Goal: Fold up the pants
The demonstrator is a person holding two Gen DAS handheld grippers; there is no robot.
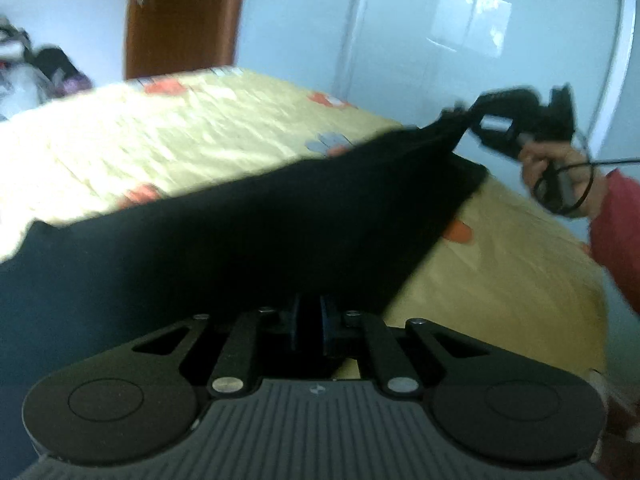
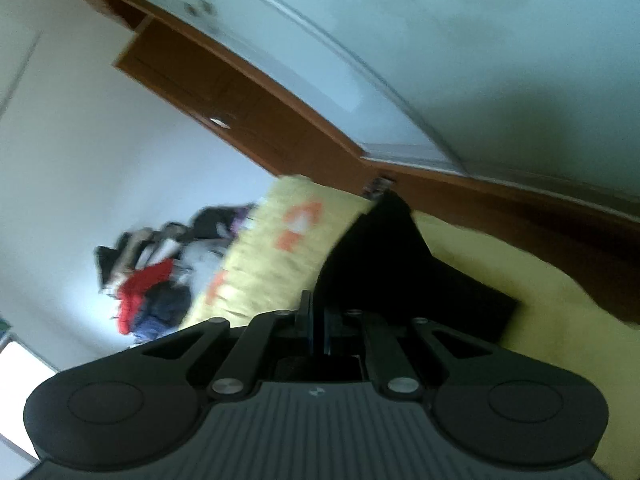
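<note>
Black pants (image 1: pixel 248 232) are stretched in the air above a yellow flowered bed (image 1: pixel 168 132). My left gripper (image 1: pixel 310 320) is shut on the near edge of the pants. My right gripper (image 1: pixel 460 118) shows at the right of the left wrist view, shut on the far corner of the pants and lifting it. In the right wrist view the right gripper (image 2: pixel 316 328) is shut on the pants (image 2: pixel 384 264), which hang forward over the bed (image 2: pixel 272 256). The views are blurred.
A brown wooden door (image 1: pixel 180 16) and pale wardrobe panels (image 1: pixel 460 32) stand behind the bed. A pile of clothes (image 2: pixel 152 280) lies beside the bed at the left. The person's red sleeve (image 1: pixel 616 232) is at the right.
</note>
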